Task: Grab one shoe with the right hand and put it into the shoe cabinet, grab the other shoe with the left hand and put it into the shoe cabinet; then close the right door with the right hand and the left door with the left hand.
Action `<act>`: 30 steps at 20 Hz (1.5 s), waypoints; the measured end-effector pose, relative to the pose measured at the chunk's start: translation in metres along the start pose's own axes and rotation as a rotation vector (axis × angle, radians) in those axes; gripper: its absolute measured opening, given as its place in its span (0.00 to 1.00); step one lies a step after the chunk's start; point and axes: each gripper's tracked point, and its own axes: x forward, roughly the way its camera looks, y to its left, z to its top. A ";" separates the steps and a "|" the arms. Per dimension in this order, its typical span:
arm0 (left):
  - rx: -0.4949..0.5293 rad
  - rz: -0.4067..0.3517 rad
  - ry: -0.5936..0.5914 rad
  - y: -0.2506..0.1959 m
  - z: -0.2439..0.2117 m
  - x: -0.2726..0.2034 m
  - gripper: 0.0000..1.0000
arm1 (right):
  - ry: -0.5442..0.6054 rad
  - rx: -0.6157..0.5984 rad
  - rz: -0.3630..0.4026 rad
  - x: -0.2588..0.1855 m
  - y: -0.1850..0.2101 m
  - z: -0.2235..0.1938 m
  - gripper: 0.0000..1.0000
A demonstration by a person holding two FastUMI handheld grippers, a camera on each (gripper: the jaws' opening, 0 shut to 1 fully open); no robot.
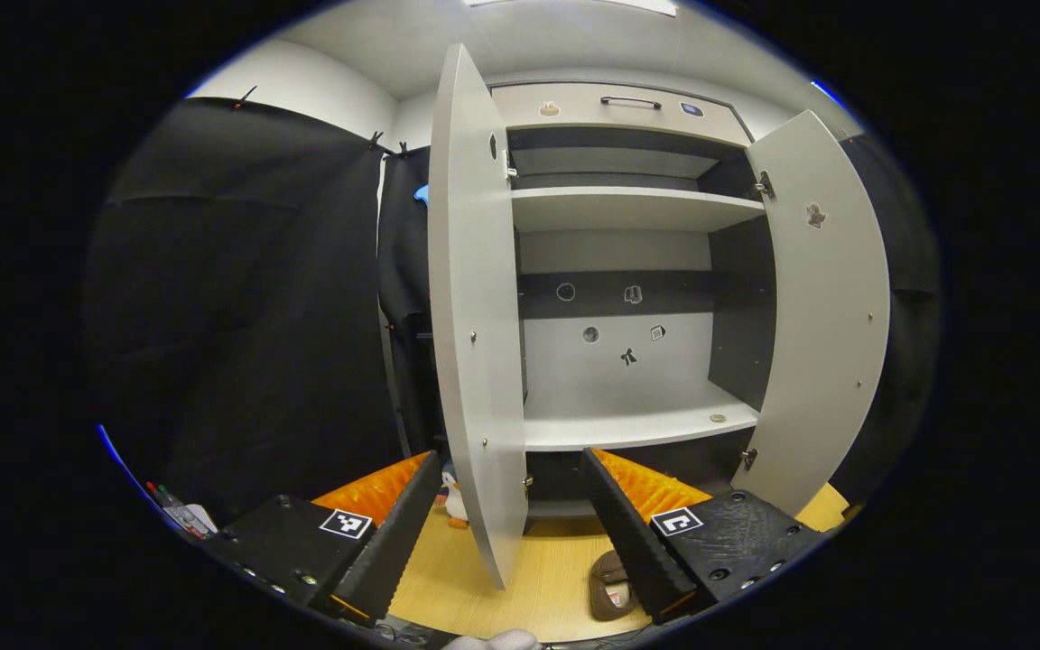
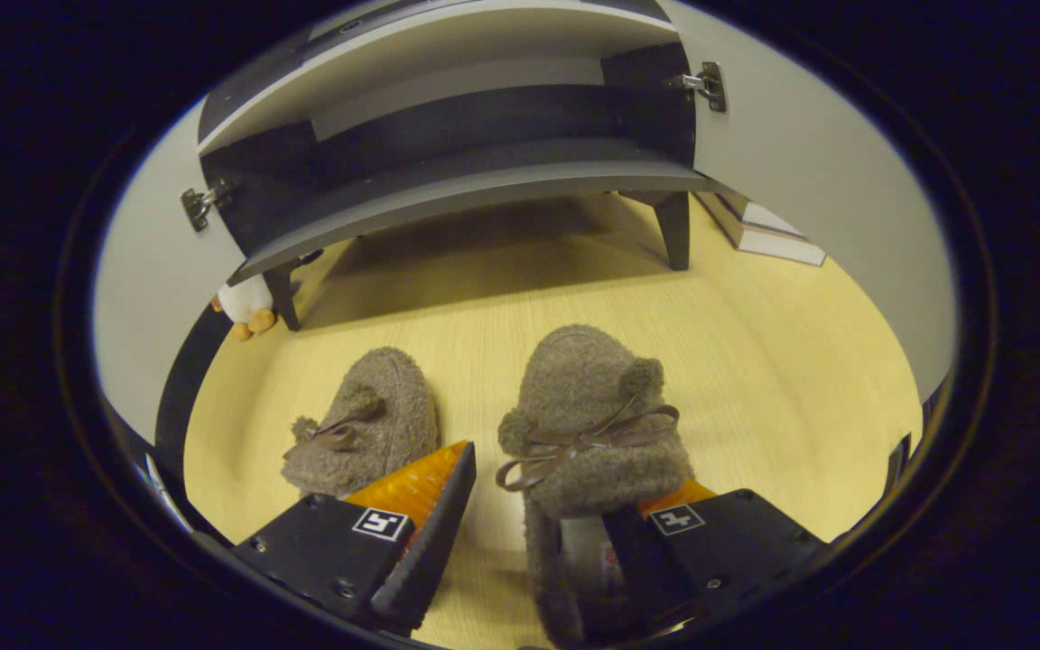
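Two fuzzy brown slippers with ribbon bows lie side by side on the wooden floor before the shoe cabinet [image 2: 448, 194]. My right gripper [image 2: 552, 492] is open and low over the right slipper [image 2: 588, 415]. One finger reaches into that slipper's opening and the other stays outside its left wall, beside the left slipper [image 2: 376, 424]. My left gripper [image 1: 511, 456] is open and holds nothing, raised in front of the cabinet [image 1: 628, 420]. The cabinet's left door [image 1: 475, 316] and right door [image 1: 822, 307] both stand wide open. One slipper [image 1: 610, 587] shows on the floor below.
A small penguin toy [image 2: 245, 302] stands by the cabinet's left leg, and it shows as the penguin toy [image 1: 455, 501] behind the left door. Stacked books [image 2: 764, 235] lie on the floor at the right. The cabinet shelves [image 1: 628, 208] are bare.
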 end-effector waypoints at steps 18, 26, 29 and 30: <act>-0.012 -0.018 -0.020 -0.012 0.004 -0.009 0.96 | -0.146 -0.039 0.116 -0.072 0.007 0.064 0.07; -0.012 -0.048 -0.042 -0.019 0.001 -0.026 0.96 | -0.348 -0.045 0.205 -0.188 0.041 0.157 0.07; -0.022 -0.041 -0.034 -0.015 -0.007 -0.032 0.96 | -0.432 -0.073 0.223 -0.224 0.056 0.200 0.07; -0.024 -0.035 -0.032 -0.012 -0.008 -0.033 0.96 | -0.463 -0.085 0.230 -0.234 0.062 0.216 0.07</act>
